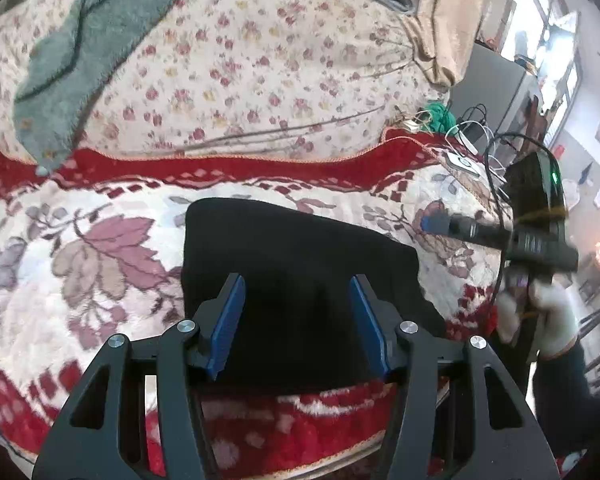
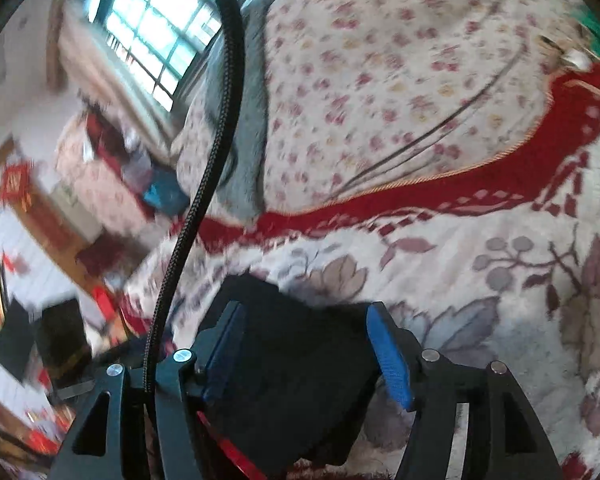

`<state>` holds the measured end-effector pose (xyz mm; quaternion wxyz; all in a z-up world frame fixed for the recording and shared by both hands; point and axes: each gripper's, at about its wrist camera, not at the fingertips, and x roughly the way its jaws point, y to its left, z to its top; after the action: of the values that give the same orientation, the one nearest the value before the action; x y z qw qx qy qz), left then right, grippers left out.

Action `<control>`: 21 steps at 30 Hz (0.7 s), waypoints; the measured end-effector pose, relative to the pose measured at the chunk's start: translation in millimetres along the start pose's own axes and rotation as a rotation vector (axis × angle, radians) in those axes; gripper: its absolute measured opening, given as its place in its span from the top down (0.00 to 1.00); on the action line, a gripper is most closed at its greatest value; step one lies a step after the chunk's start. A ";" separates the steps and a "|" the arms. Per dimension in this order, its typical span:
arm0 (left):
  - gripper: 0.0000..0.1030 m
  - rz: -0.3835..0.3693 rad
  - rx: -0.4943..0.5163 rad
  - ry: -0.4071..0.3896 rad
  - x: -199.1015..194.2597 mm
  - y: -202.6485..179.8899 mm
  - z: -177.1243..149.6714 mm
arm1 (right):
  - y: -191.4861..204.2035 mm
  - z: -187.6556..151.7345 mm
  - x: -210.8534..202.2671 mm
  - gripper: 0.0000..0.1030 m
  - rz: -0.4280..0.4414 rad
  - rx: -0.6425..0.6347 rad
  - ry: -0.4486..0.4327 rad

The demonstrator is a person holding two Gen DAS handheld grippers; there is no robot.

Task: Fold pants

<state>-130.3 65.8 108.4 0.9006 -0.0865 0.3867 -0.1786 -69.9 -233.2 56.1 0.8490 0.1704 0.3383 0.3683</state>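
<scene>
1. Your pants lie as a compact black bundle on the flowered red-and-cream blanket that covers the bed, in the lower middle of the left wrist view and the lower centre of the right wrist view.
2. Your left hand-held gripper stands open, its blue pads spread on either side of the black cloth without pressing on it. The bundle sits directly ahead of and beneath this gripper, reaching from between the fingers up toward mid-frame.
3. Your right hand-held gripper is open as well, with the dark cloth between and under its fingers. The picture is blurred, but no pad looks clamped on the fabric.
4. In the left wrist view that right gripper shows at the right edge, held in your white-gloved hand, its blue tip just past the bundle's right side.
5. The bundle looks close to square here, a little wider across the frame than deep, so its long axis is hard to call. I judge that it runs left to right in the left wrist view.
6. Both grippers are near, but the left one sits squarely over the bundle's near edge, so it is better placed for the next pinch or press.
</scene>
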 end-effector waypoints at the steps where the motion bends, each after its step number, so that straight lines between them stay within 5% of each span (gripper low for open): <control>1: 0.48 -0.007 -0.007 0.015 1.2 2.3 -2.8 | 4.7 -1.9 8.9 0.32 -0.052 -0.047 0.023; 6: 0.48 0.040 0.015 0.031 22.0 4.3 -8.2 | 19.2 -3.0 57.6 0.32 -0.107 -0.242 0.144; 10: 0.48 0.102 0.028 0.015 31.8 5.1 -15.4 | 22.8 -7.6 92.3 0.64 -0.073 -0.366 0.209; 13: 0.48 0.123 0.009 0.009 36.4 10.5 -15.2 | 21.5 -2.3 99.2 0.73 -0.048 -0.386 0.202; 21: 0.48 0.164 -0.079 -0.024 40.6 24.6 -11.7 | 34.9 17.7 122.3 0.74 -0.090 -0.466 0.192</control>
<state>-106.7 72.5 66.1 0.9127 -0.0923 0.3883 -0.0877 -14.3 -119.9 32.6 0.8450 -0.0809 0.3304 0.4125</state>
